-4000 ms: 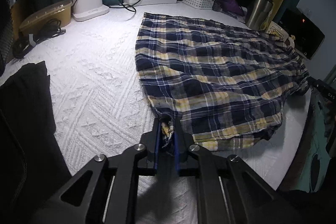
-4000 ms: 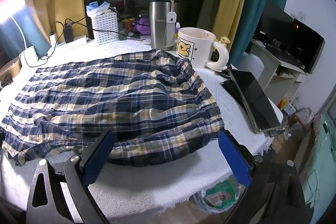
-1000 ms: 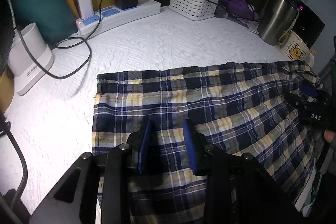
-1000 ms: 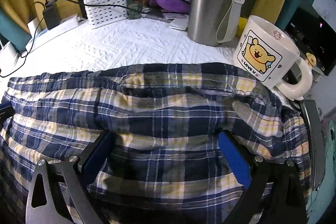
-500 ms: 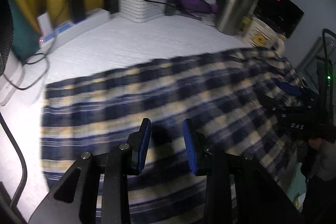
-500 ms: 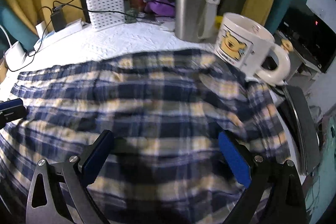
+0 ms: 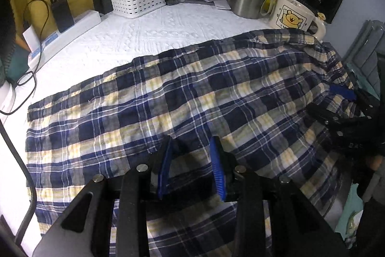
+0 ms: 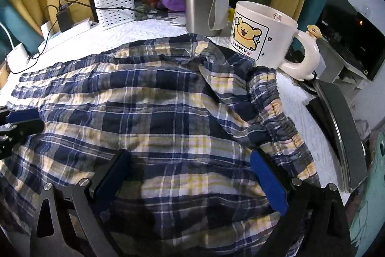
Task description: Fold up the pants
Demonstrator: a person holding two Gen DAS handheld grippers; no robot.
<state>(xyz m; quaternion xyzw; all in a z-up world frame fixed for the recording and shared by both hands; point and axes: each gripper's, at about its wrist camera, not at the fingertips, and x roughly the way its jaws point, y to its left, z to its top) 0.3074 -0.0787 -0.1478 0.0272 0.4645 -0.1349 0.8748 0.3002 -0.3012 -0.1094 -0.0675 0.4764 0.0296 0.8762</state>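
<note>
Left wrist view: plaid cotton pants [image 7: 182, 98] lie flat on white quilted table [image 7: 149, 33]; left hand-held gripper [image 7: 191, 161] part-open, empty. Right wrist view alone shows gathered elastic waistband [image 8: 276, 112]; right hand-held gripper [image 8: 190, 175] wide open, empty.

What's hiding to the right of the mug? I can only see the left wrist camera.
Observer: A dark flat tablet lies just past the mug, by its handle.
Operator: Does the mug say anything under the bear?
Observer: Yes, "LOVE U". In your view the pants hide most of it.
Operator: Is the right gripper holding the pants?
Observer: No. Its fingers stand wide apart over the cloth and grip nothing.
</note>
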